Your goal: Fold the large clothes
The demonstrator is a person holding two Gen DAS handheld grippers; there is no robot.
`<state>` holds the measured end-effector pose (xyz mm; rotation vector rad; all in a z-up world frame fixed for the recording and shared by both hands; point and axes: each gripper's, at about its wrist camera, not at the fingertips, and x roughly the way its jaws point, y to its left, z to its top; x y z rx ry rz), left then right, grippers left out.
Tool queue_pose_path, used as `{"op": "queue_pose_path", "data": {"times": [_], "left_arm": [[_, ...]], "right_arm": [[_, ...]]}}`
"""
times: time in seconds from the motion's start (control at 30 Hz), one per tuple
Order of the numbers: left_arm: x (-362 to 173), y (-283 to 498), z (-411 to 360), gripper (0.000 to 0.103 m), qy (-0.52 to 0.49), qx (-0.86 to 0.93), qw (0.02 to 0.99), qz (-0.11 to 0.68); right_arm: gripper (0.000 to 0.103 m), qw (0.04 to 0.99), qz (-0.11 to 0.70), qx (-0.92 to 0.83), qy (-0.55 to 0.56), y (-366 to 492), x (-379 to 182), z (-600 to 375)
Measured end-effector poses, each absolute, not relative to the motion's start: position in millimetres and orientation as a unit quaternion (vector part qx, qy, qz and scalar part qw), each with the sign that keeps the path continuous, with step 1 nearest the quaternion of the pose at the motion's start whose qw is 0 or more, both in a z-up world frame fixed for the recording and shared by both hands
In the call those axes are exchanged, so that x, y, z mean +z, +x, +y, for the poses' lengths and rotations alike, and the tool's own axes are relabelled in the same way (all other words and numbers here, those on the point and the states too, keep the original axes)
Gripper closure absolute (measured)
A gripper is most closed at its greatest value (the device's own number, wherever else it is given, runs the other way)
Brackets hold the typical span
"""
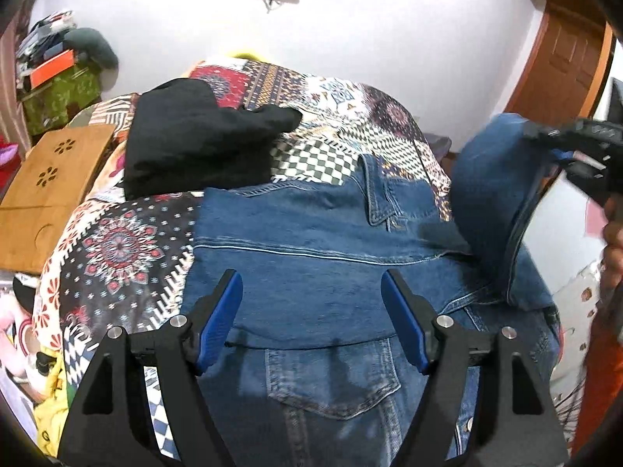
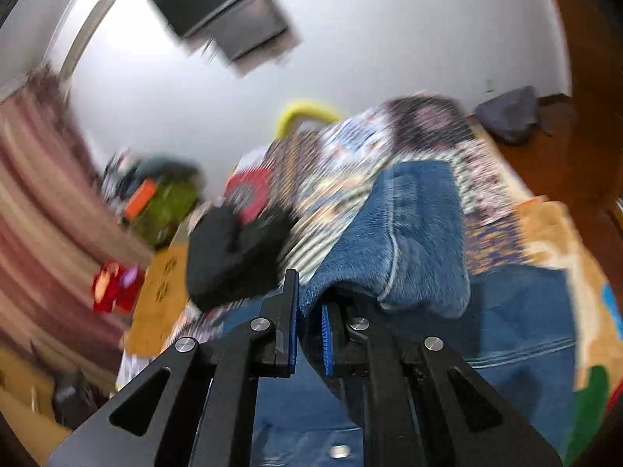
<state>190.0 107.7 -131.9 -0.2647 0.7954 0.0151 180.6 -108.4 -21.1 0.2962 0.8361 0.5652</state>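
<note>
Jacket [image 1: 311, 233]: my right gripper [image 2: 309, 327] pinches sleeve [image 2: 393, 241], lifted at 3 o'clock for folding inward; left gripper [image 1: 311, 311] spread, empty.

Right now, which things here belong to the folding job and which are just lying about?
In the job:
denim jacket
left gripper, jaws open
right gripper, jaws shut on the jacket's sleeve

Lying about:
black garment
wooden tray
patterned bedspread

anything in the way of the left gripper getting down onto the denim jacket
Nothing visible. The left gripper hangs open right above the jacket, with only bare denim between its fingers. The black garment lies farther back on the bedspread, off the jacket.
</note>
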Motion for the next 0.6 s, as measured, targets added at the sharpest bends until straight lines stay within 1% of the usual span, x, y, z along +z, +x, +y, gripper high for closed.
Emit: {"op": "queue_pose_path", "data": {"times": [0.1,0.17,0.27,0.3,0.4,0.43,0.47,0.53,0.6], "left_arm": [[-129.4,179.8,122.8,0.027,-0.141,0.011,0.913,0.383],[-128.9,173.6,131.4,0.026,-0.139,0.020,0.914,0.382],[-131.9,163.3,144.4,0.025,-0.141,0.035,0.911,0.385],[-134.2,159.4,149.6,0.025,-0.142,0.042,0.910,0.388],[-143.6,152.4,162.0,0.025,-0.156,0.058,0.903,0.397],[-147.5,151.0,166.5,0.025,-0.163,0.061,0.899,0.402],[-150.7,149.3,169.7,0.025,-0.169,0.064,0.896,0.406],[-158.2,147.6,175.2,0.025,-0.184,0.068,0.888,0.416],[-164.8,147.6,177.8,0.025,-0.200,0.065,0.880,0.426]], "right_arm": [[0.094,0.836,0.446,0.297,0.113,177.5,-59.5,-62.1],[0.094,0.808,0.494,0.308,0.092,174.8,-95.7,-33.7],[0.093,0.769,0.557,0.308,0.064,169.9,-142.9,-13.8],[0.090,0.762,0.570,0.302,0.049,165.7,-156.0,-9.2],[0.090,0.767,0.574,0.286,0.016,152.2,-170.0,-5.3],[0.087,0.770,0.571,0.285,0.010,149.4,-168.0,-6.6],[0.075,0.764,0.574,0.293,0.010,147.6,-166.0,-9.4],[0.054,0.751,0.583,0.307,0.025,145.1,-162.2,-16.4],[0.053,0.755,0.575,0.314,0.030,142.1,-155.2,-26.1]]}}
